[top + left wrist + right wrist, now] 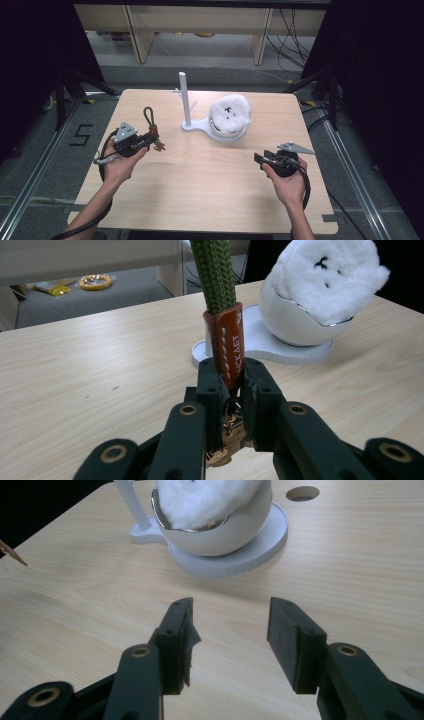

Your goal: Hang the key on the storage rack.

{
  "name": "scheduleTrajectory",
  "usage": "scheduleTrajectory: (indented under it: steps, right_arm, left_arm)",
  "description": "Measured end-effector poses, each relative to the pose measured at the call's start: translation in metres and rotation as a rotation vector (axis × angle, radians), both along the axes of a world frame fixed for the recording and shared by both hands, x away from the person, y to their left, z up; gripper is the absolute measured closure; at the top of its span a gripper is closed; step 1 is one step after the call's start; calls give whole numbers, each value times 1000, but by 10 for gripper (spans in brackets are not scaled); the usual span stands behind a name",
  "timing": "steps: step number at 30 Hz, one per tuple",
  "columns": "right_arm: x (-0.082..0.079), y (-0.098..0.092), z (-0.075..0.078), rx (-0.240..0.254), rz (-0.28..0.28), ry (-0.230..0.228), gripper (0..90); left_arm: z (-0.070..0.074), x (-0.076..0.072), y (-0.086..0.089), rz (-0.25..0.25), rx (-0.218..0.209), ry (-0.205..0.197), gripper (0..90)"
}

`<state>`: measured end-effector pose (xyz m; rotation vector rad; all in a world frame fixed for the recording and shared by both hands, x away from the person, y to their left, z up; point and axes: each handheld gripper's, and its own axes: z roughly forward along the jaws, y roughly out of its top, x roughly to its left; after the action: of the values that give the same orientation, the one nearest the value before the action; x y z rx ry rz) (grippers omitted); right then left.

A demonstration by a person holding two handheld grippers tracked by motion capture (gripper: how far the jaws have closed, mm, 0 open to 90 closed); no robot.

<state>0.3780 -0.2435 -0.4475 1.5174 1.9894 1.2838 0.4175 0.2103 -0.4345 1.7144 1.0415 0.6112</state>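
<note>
Left gripper [231, 385] is clenched on the keychain [226, 330] near the table's [200, 190] left edge, right gripper [230, 630] released w/ nothing between; keep the loop upright & slip it over a stand [184, 97] peg.

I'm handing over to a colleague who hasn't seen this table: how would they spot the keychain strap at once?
Start at the wooden table and look to its left side, away from the white stand and fluffy white toy. There the left tool is shut on the keychain strap, a loop of green braided cord. Its orange leather tab with white stitching sets it apart.
</note>
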Motion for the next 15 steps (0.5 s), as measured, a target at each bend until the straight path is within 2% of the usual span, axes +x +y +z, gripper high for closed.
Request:
scheduleTrajectory:
  steps: [1, 2, 4, 5, 6, 7, 8, 9, 12, 15]
  right_arm:
    - [1, -2, -2, -7, 10, -26, 542]
    - [-2, 0, -2, 20, -15, 6, 542]
    - [-2, -2, -5, 5, -11, -14, 542]
    - [-2, -5, -8, 4, 5, -40, 541]
    - [-2, -5, -8, 4, 5, -40, 541]
    - [-4, -2, -8, 32, -11, -13, 542]
    - [-2, -5, -10, 4, 0, -45, 542]
    - [-3, -5, -11, 1, -2, -55, 541]
    - [-4, -5, -12, 23, 0, -52, 540]
    - [-7, -2, -13, 54, -14, -29, 540]
  left_arm:
    - [0, 1, -1, 6, 4, 3, 794]
    - [0, 3, -2, 10, 7, 3, 794]
    - [0, 6, -3, 20, 16, 5, 795]
    - [0, 8, -4, 23, 18, 5, 794]
    - [-1, 9, -5, 30, 23, 6, 794]
    - [-1, 11, -5, 33, 27, 6, 795]
    - [-1, 13, -6, 35, 32, 6, 795]
    - [-1, 15, -7, 41, 32, 8, 795]
    - [-1, 20, -9, 51, 46, 6, 795]
    - [0, 26, -13, 56, 57, 6, 795]
